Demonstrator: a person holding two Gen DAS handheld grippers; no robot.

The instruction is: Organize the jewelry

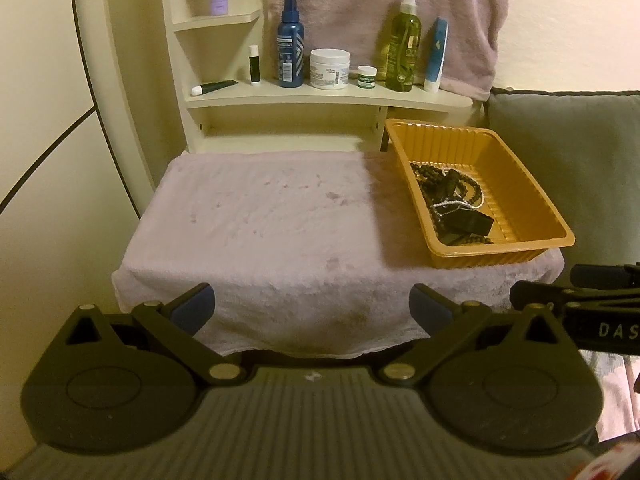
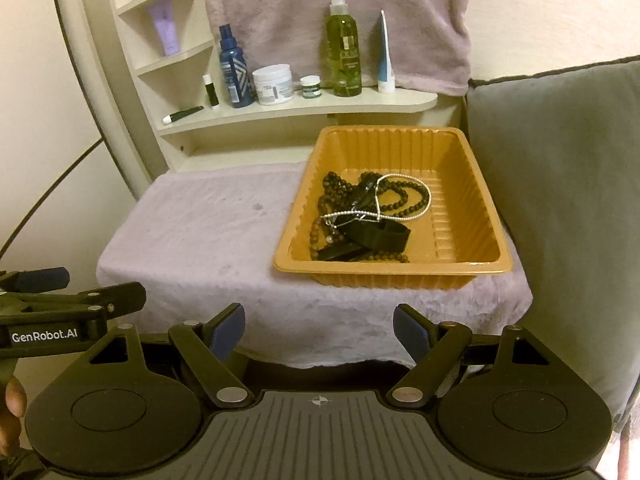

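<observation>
An orange plastic tray [image 2: 460,160] [image 1: 516,160] sits at the right end of a towel-covered table [image 2: 200,232] [image 1: 260,220]. Inside lies a tangle of jewelry: dark bead strands [image 2: 334,188] [image 1: 430,180], a thin silver chain [image 2: 424,192] and a black band [image 2: 380,236] [image 1: 478,222]. My left gripper [image 1: 312,312] hangs open in front of the table's near edge, nothing between its blue pads. My right gripper [image 2: 319,336] is open too, below the tray's front, empty. Each gripper shows at the edge of the other's view.
A cream shelf [image 2: 300,110] behind the table carries a blue bottle [image 2: 234,68], a white jar [image 2: 274,84], a green spray bottle [image 2: 343,46] and tubes. A pink towel [image 2: 340,12] hangs above. A grey cushion [image 2: 560,184] stands right of the tray.
</observation>
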